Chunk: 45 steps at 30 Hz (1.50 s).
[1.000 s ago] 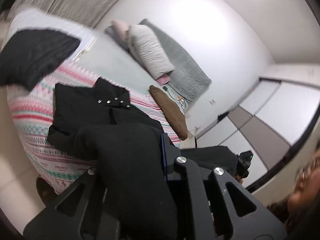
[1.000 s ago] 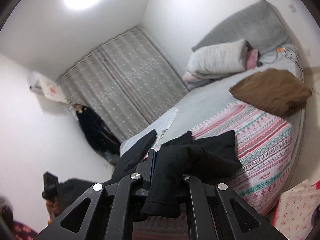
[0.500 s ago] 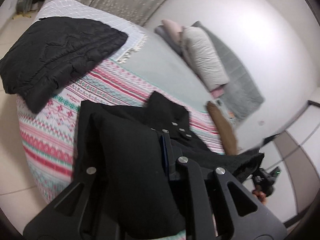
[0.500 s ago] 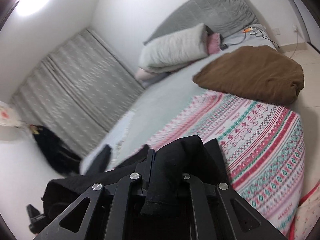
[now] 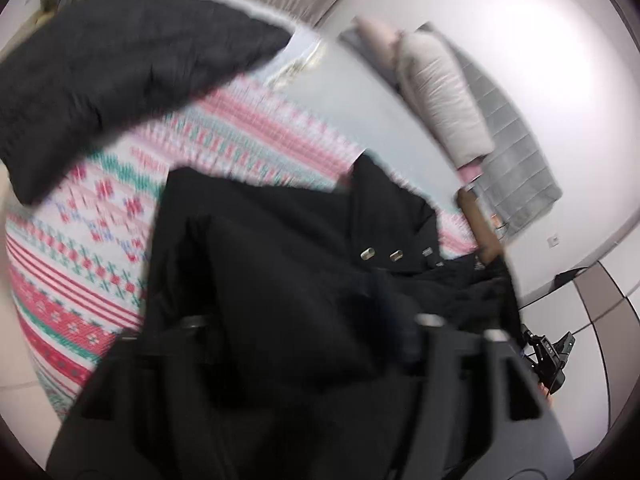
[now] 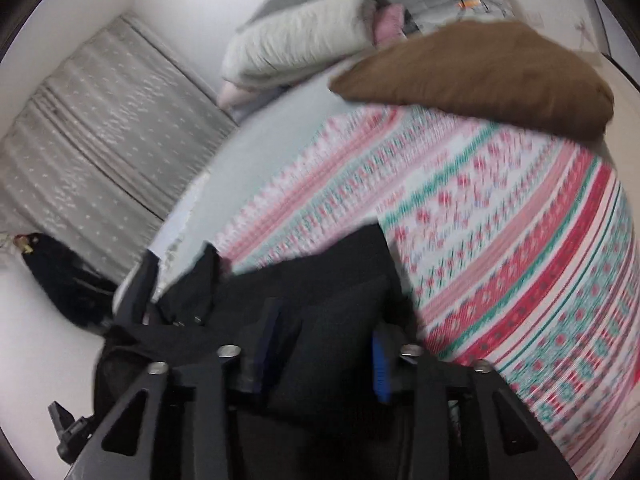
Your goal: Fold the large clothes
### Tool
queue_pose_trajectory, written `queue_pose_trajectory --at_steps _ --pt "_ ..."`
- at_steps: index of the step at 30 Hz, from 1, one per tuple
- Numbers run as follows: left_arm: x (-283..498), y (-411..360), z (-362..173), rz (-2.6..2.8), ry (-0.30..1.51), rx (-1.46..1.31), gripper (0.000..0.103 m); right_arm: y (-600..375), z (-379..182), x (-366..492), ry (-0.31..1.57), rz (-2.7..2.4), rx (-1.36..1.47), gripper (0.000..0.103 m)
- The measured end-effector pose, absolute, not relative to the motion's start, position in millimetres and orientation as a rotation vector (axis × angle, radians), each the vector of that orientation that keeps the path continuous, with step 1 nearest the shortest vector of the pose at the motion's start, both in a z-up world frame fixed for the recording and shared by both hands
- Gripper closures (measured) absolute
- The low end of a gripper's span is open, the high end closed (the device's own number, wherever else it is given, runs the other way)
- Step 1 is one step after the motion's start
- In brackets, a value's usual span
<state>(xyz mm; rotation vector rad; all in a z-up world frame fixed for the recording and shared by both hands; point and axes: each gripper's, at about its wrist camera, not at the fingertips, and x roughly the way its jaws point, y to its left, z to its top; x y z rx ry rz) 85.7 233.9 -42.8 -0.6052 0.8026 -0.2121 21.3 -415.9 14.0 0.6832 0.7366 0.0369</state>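
2 tools point at the bed (image 6: 500,240). The black coat (image 5: 280,264) lies on its striped blanket. The left tool (image 5: 304,332) is buried in coat; I cannot tell its grip. The right tool (image 6: 320,340) gapes wide around a fold.

Patterned bed (image 6: 520,264) carries black coat (image 5: 280,248), brown cushion (image 6: 480,76), pillows (image 6: 300,44)
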Motion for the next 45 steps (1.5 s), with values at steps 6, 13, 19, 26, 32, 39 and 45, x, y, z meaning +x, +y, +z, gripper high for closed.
queue_pose_trajectory --at_steps 6,13,19,26,32,39,45 --pt "74 237 3 -0.189 0.695 -0.354 0.019 -443 45 5 0.629 0.005 0.63 0.031" --pt "125 233 -27 -0.129 0.865 -0.093 0.019 -419 12 59 0.861 0.026 0.334 0.031" --pt "155 215 -46 -0.171 0.937 -0.131 0.041 -406 -12 89 0.919 0.033 0.311 0.045" --pt "148 206 -15 -0.116 0.812 -0.178 0.095 -381 16 92 0.814 -0.008 0.171 0.097" --pt "161 201 36 -0.02 0.646 -0.13 0.096 -372 56 117 0.705 -0.098 0.112 0.098" --pt "224 190 26 0.128 0.561 -0.039 0.096 -355 72 190 0.636 -0.209 0.067 0.098" --pt "275 192 -54 0.219 0.68 0.012 0.095 -341 9 255 0.758 -0.253 0.004 0.097"
